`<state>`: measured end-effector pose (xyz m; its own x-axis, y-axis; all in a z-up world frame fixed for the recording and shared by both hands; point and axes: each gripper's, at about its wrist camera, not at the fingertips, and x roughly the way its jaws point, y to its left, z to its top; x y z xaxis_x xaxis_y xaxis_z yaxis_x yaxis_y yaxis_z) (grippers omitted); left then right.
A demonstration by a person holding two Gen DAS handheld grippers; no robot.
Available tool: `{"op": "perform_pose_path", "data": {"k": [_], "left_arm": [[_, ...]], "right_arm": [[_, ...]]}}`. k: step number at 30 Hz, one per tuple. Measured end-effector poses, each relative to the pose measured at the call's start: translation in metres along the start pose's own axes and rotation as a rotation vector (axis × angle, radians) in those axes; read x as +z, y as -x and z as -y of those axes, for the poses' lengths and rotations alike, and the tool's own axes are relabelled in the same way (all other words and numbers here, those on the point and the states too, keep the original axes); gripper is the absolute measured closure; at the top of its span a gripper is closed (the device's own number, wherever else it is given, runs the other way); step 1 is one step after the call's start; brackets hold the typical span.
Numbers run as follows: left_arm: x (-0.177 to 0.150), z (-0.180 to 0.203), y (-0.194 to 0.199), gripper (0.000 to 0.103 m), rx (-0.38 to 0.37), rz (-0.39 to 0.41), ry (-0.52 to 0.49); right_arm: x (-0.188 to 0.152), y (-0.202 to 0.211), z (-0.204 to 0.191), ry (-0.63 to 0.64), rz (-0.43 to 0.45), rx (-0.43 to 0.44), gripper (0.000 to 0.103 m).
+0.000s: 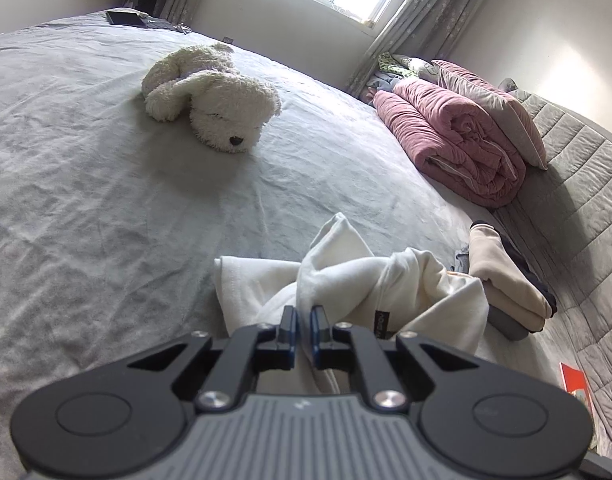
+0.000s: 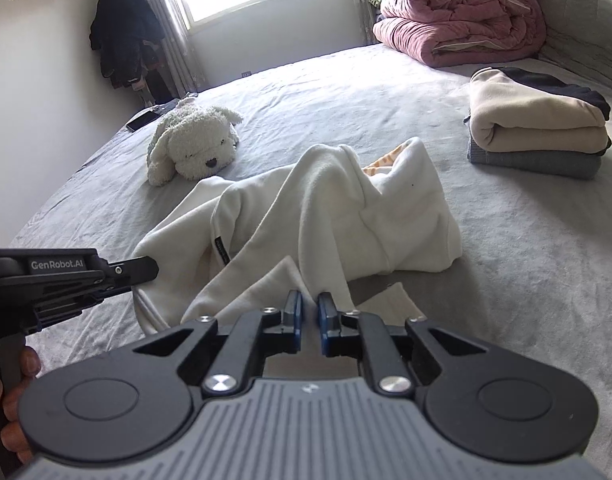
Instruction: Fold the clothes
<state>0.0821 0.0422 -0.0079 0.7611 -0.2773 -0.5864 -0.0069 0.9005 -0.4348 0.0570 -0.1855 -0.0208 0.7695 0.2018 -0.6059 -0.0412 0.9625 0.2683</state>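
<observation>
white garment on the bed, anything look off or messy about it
Yes. The white garment lies bunched and twisted on the grey bed, one part humped up, unlike the neatly folded stack nearby. Both the left tool and right tool pinch its fabric.

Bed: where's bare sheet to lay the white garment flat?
Free: the wide stretch of sheet between the white garment and the folded stack; also the near-left sheet below the plush dog. Crowded: the headboard side, with the pink quilt and pillows.
</observation>
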Motion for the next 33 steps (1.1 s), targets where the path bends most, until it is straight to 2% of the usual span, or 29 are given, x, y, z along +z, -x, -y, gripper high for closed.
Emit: {"op": "perform_pose_path", "data": {"k": [8,21,27,33], "left_arm": [[-0.003,-0.017,0.028,0.096,-0.006,0.011,0.024],[-0.017,-0.031,0.055,0.096,-0.030,-0.039,-0.048],[-0.036,-0.029,0.058,0.096,-0.028,-0.089,-0.175],[-0.056,-0.030,0.058,0.096,-0.023,-0.124,-0.287]], "right_arm": [[0.000,0.017,0.012,-0.017,0.051,-0.049,0.092],[-0.006,0.037,0.065,-0.058,0.072,-0.204,0.092],[-0.008,0.042,0.100,-0.093,0.074,-0.307,0.093],[-0.014,0.040,0.127,-0.143,0.045,-0.360,0.094]]}}
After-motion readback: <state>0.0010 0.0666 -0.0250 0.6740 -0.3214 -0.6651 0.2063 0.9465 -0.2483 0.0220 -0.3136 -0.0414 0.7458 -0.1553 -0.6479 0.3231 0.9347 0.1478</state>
